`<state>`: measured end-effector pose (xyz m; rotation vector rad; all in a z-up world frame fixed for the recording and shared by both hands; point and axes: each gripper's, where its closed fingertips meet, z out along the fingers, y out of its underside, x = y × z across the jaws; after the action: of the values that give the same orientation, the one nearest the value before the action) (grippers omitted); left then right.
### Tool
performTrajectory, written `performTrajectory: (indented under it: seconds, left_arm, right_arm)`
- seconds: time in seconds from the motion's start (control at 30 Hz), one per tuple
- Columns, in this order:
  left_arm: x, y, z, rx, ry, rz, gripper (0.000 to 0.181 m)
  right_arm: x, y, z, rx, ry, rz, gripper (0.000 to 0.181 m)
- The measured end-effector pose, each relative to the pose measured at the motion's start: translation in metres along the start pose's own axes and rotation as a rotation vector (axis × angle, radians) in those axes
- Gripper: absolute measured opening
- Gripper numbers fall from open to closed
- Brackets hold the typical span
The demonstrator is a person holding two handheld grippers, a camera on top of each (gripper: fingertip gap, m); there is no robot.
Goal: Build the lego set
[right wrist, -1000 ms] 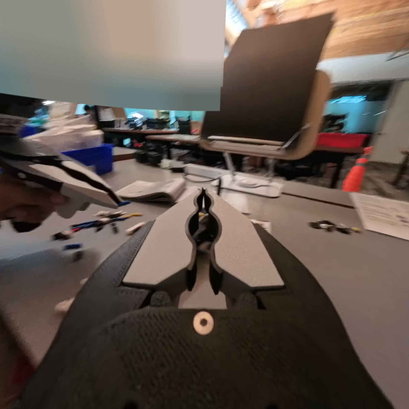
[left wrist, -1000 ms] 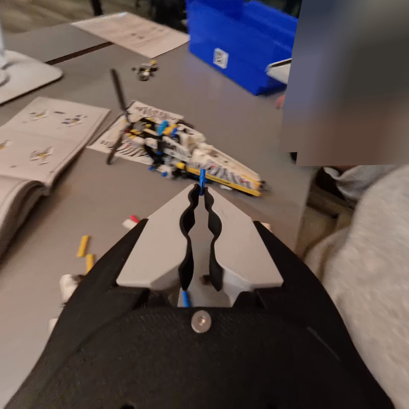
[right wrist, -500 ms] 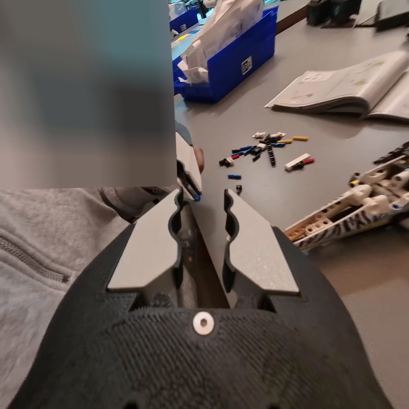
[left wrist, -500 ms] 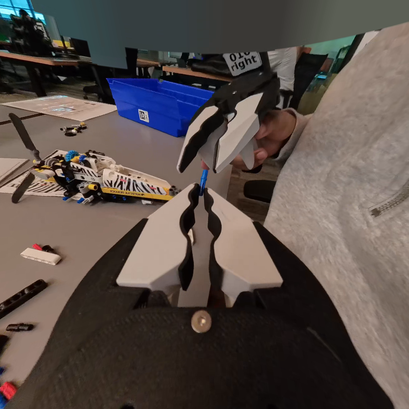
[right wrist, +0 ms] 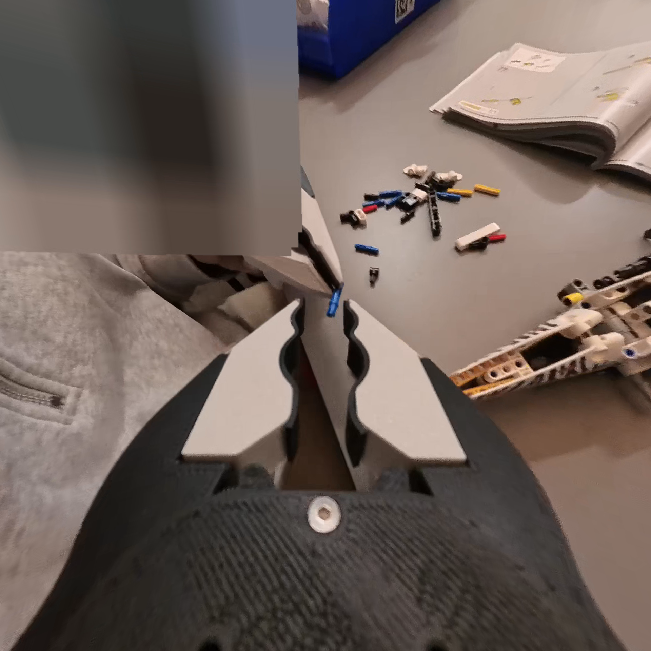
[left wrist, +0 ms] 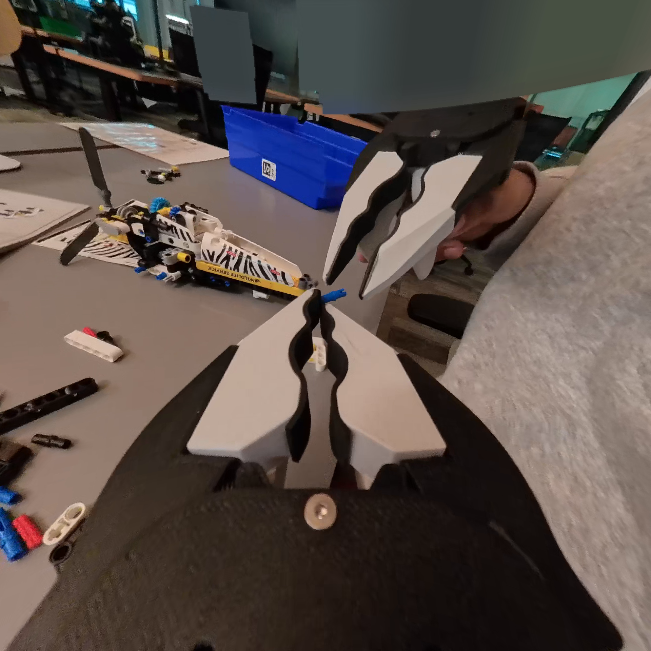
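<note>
my left claw (left wrist: 321, 299) is clamped on a small blue pin (left wrist: 333, 295), gripped by one end at the very tips so the free end pokes out toward 3 o'clock. half a second ago the pin stood nearly upright at 12 o'clock; now it lies almost level, so i have rolled the wrist. my right claw (right wrist: 321, 305) has its jaws apart and holds nothing. in the right wrist view the blue pin (right wrist: 334, 300) hangs just ahead of the gap between its tips, a little toward the 1 o'clock side, not yet between them. from the left wrist view the right claw (left wrist: 343, 287) comes down from 1 o'clock, closer to the pin than it was and turned to face me more squarely.

i read this as a handover or a regrip: the pin has been turned to offer its free end, and the open claw is lining up to take it. nothing has gone onto the model yet.

the zebra-striped lego helicopter (left wrist: 197, 243) lies on the grey worktop (left wrist: 176, 317) at 10 o'clock, its black rotor blade (left wrist: 93, 165) sticking up, in the same spot as before. loose pieces (right wrist: 428, 197) sit scattered at 1 o'clock in the right wrist view, with the open instruction booklet (right wrist: 549, 102) beyond them and a blue bin (left wrist: 292, 155) farther back. a second ago both views were swinging and blurred; now they are steadier and aimed at each other.
</note>
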<state>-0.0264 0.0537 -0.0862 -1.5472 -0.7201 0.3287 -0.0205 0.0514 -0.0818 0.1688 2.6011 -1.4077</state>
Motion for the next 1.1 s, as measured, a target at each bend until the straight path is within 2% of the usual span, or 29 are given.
performTrajectory:
  seconds: [0.2, 0.27, 0.53, 0.6, 0.73, 0.87, 0.93, 1.1]
  left_arm:
    - [0.001, -0.004, -0.001, 0.036, 0.043, -0.063, 0.000]
    - [0.000, -0.006, -0.002, 0.049, 0.050, -0.078, 0.000]
    - [-0.006, -0.012, -0.006, 0.099, 0.042, -0.124, 0.000]
    - [-0.010, -0.013, -0.007, 0.110, 0.029, -0.149, 0.004]
    - [-0.017, -0.008, -0.007, 0.085, -0.013, -0.219, 0.005]
    - [0.001, -0.002, -0.014, 0.178, 0.057, -0.351, 0.007]
    - [-0.001, 0.001, -0.026, 0.210, 0.017, -0.339, 0.007]
    - [-0.016, -0.003, -0.053, 0.245, -0.059, -0.289, 0.007]
  right_arm:
    - [0.007, 0.001, 0.003, -0.008, 0.068, -0.064, 0.013]
    - [0.006, -0.003, 0.004, 0.010, 0.059, -0.062, 0.003]
    - [0.015, -0.009, 0.002, -0.011, 0.088, -0.093, 0.003]
    - [0.025, -0.006, 0.000, -0.092, 0.122, -0.126, 0.003]
    - [0.031, 0.014, 0.004, -0.373, 0.079, -0.195, 0.002]
    - [0.044, 0.041, 0.011, -0.683, 0.081, -0.329, 0.003]
    - [0.049, 0.048, 0.012, -0.819, 0.089, -0.388, 0.002]
    - [0.052, 0.052, 0.021, -1.004, 0.066, -0.421, 0.003]
